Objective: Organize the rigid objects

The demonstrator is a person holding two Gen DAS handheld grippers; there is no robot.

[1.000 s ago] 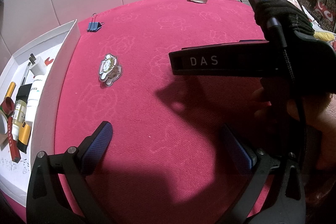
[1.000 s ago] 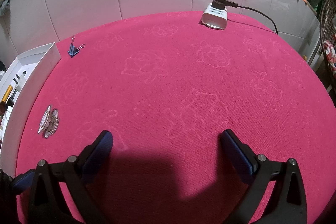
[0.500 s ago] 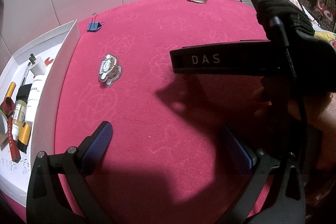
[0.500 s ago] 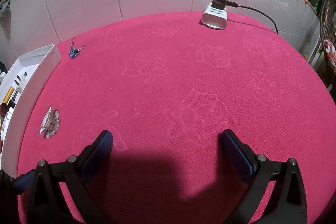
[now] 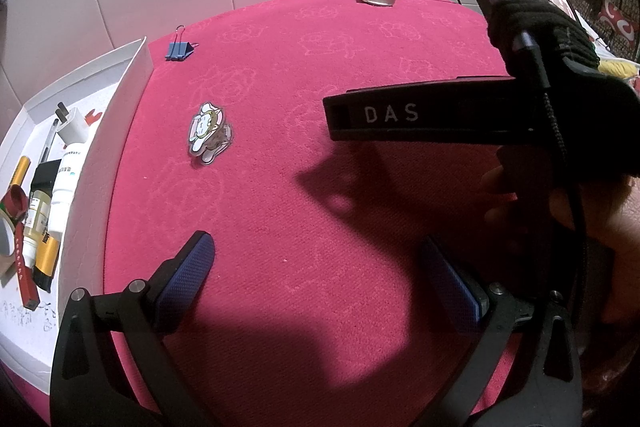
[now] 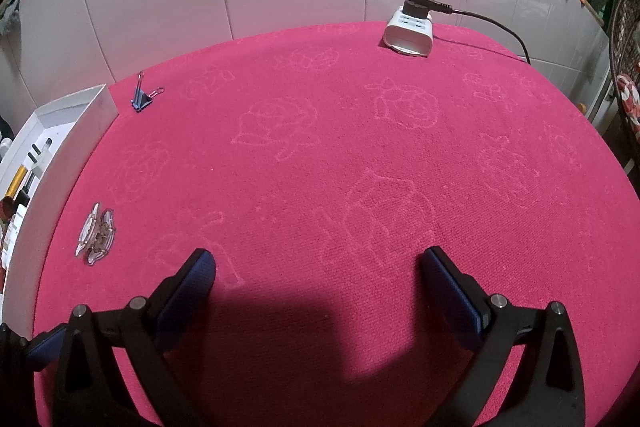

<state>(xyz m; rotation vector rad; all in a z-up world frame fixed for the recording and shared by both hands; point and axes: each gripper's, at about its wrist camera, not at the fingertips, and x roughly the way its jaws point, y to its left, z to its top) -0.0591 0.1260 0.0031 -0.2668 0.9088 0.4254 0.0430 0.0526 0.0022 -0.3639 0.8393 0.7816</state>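
A cartoon acrylic charm (image 5: pixel 208 131) lies on the pink cloth, left of centre; the right wrist view has the charm (image 6: pixel 96 233) at far left. A blue binder clip (image 5: pixel 179 47) sits farther back by the corner of the white box (image 5: pixel 132 95); the clip (image 6: pixel 142 98) also shows in the right wrist view. My left gripper (image 5: pixel 320 267) hovers open and empty, nearer than the charm. My right gripper (image 6: pixel 318 277) is open and empty over bare cloth. Its black body marked DAS (image 5: pixel 420 117), held by a gloved hand (image 5: pixel 560 39), crosses the left wrist view.
The white box holds a charger plug (image 5: pixel 74 125), a white tube (image 5: pixel 66 183), a small bottle, a gold tube, tape and a red strap. A white power strip (image 6: pixel 410 35) with a black cable sits at the table's far edge by the tiled wall.
Almost nothing differs; the right gripper drifted very slightly, so the charm and box sit a little further right in its view. Both grippers stay open.
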